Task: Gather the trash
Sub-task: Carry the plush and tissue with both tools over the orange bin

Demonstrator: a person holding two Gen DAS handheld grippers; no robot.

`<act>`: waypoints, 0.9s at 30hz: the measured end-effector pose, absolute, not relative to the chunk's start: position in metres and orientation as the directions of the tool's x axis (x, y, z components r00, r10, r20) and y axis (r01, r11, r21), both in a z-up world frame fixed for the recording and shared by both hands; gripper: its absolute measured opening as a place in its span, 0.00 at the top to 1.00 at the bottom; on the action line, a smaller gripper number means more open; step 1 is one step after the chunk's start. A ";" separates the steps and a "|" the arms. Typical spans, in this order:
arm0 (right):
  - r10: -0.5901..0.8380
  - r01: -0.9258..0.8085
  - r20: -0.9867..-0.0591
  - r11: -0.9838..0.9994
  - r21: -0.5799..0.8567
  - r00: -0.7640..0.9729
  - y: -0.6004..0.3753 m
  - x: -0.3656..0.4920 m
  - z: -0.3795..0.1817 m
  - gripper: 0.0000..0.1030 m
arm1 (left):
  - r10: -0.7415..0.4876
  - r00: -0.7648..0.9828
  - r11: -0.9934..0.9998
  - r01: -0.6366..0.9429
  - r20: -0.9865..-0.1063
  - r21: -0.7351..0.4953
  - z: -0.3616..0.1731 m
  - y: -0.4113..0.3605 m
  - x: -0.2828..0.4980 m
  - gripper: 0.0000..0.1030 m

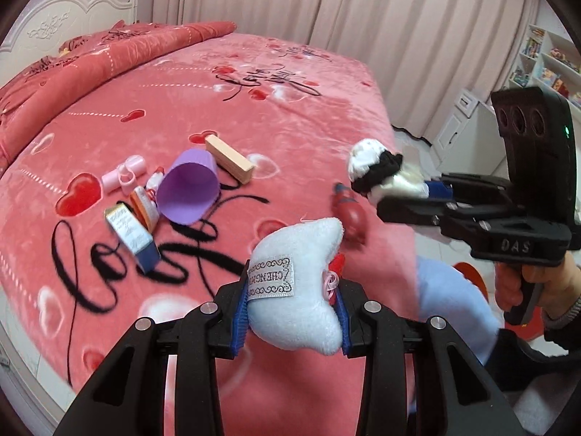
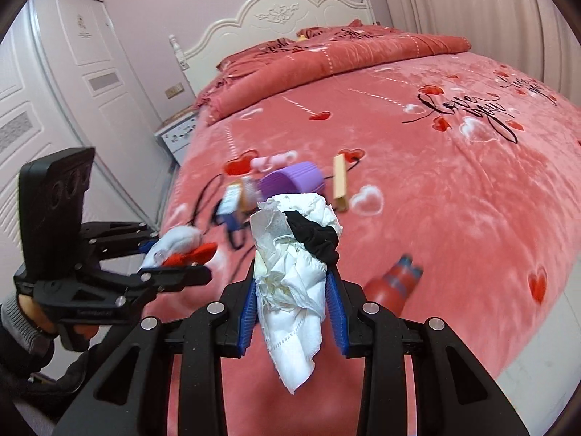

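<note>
My left gripper [image 1: 290,312] is shut on a white plush toy [image 1: 297,290] with a sewn label and a red bow, held above the pink bed [image 1: 254,91]. It also shows in the right wrist view [image 2: 174,258]. My right gripper [image 2: 290,305] is shut on crumpled white tissue [image 2: 290,290] with a black scrunchie [image 2: 316,239] around it; in the left wrist view that bundle [image 1: 374,170] hangs at the right. A purple cup [image 1: 189,192] lies tipped on the bed among small items.
Beside the cup lie a wooden block [image 1: 228,158], a pink plastic piece [image 1: 125,174], a small silver box [image 1: 132,236] and a red bottle [image 1: 350,214]. Folded quilt [image 1: 90,58] and headboard [image 2: 276,18] at the bed's head. Shelves [image 1: 541,61] stand right, wardrobe doors [image 2: 72,72] left.
</note>
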State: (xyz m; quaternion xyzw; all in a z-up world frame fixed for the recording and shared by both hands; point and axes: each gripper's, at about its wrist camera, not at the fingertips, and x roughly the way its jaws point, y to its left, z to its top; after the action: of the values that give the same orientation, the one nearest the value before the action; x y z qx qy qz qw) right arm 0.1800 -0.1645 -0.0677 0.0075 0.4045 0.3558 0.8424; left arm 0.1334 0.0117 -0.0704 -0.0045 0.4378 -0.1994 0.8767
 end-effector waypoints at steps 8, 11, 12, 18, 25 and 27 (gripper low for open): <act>0.621 -0.543 -0.650 0.759 0.359 0.438 -0.199 0.089 -0.061 0.66 | -0.397 0.528 0.895 0.403 -0.751 -0.190 -0.056 -0.017 0.080 0.62; 0.614 -0.504 -0.640 0.775 0.381 0.462 -0.222 0.063 -0.060 0.66 | -0.419 0.516 0.879 0.436 -0.747 -0.192 -0.053 -0.034 0.070 0.62; 0.608 -0.491 -0.637 0.783 0.382 0.473 -0.229 0.055 -0.060 0.66 | -0.428 0.510 0.871 0.454 -0.746 -0.189 -0.052 -0.043 0.066 0.62; 0.547 -0.382 -0.619 0.837 0.392 0.564 -0.294 0.015 -0.057 0.66 | -0.493 0.457 0.792 0.588 -0.741 -0.164 -0.046 -0.110 0.057 0.62; 0.416 -0.200 -0.617 0.899 0.389 0.668 -0.387 -0.020 -0.058 0.66 | -0.559 0.370 0.670 0.729 -0.742 -0.141 -0.046 -0.193 0.061 0.62; 0.376 -0.149 -0.620 0.910 0.386 0.688 -0.411 -0.030 -0.061 0.66 | -0.573 0.337 0.628 0.767 -0.747 -0.135 -0.048 -0.220 0.063 0.62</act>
State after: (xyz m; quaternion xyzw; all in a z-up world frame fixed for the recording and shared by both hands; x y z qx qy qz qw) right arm -0.0297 -0.4111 -0.0610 0.1546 0.3673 0.1449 0.9057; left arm 0.0635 -0.2203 -0.0479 0.1210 0.3997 -0.4142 0.8087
